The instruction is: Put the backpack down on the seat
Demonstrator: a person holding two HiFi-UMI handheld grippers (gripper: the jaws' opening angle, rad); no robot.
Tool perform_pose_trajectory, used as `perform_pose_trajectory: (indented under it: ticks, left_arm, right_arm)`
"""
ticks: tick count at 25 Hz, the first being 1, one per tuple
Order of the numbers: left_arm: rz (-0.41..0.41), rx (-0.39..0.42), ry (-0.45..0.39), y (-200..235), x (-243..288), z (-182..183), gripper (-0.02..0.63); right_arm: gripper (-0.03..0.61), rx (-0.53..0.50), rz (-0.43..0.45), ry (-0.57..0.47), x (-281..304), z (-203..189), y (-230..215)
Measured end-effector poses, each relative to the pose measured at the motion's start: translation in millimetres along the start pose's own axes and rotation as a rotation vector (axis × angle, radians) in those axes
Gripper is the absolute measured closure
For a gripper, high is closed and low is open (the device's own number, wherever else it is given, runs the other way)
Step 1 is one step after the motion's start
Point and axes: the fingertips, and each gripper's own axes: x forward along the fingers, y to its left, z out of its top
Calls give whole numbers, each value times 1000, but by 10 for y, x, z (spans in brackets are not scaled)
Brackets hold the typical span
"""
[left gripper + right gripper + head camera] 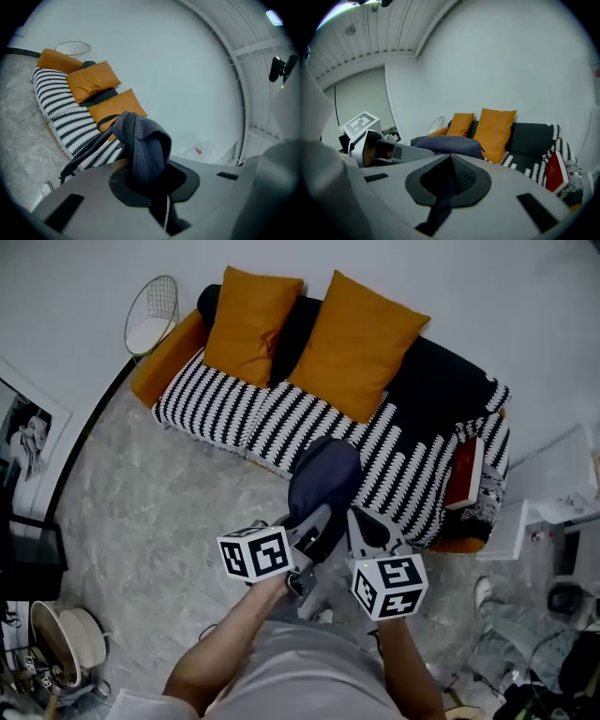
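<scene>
**Backpack in left grip, not on the seat yet**

Left gripper (157, 180): jaws nearly closed, clamped on a fold of the dark blue backpack (145, 145). The bag bunches up just past my fingertips, and a strap (86, 154) trails off to the left of the jaws.

Right gripper (449, 161): tips together, sitting just right of the bag. There's a dark bluish strip low in the gap; I can't tell if it's bag fabric.

The bag hangs in the air ahead of both grippers, at the front edge of the sofa seat (281, 418), with the striped throw beyond it. Two orange cushions (356, 343) sit further ahead against the backrest. A red book (464, 474) is ahead and to the right of my right gripper. Grey stone floor (159, 512) below.
</scene>
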Motion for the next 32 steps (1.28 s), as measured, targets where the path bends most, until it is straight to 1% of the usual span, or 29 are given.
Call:
perform_pose_trajectory:
  ticks: [7,12,16,19,23,27,32]
  left_arm:
    - [7,-24,0,490,62,695,575]
    - [8,-24,6,787,112,1109,575]
    - [-2,-31,23,1008,177,1354,575]
    - [-14,-30,37,1171,284,1515,575]
    - [-50,-29,68,1327,486,1629,578]
    - [-86,-38,106,1482,679,1622,580]
    - [-113,-33,140,1626,1064,1621,581]
  right_arm:
    - [577,-13,12,40,777,338,160]
    - [577,-20,7,67,1259,532,240]
    - [577,-14,-7,90,1595,629,282]
    - [577,-36,-38,91,1819,706,254]
    - [577,-48,-78,92,2049,769,135]
    - [577,-33,-100,102,2217,700,-5]
    - [577,-11,-142,101,2392,611,-309]
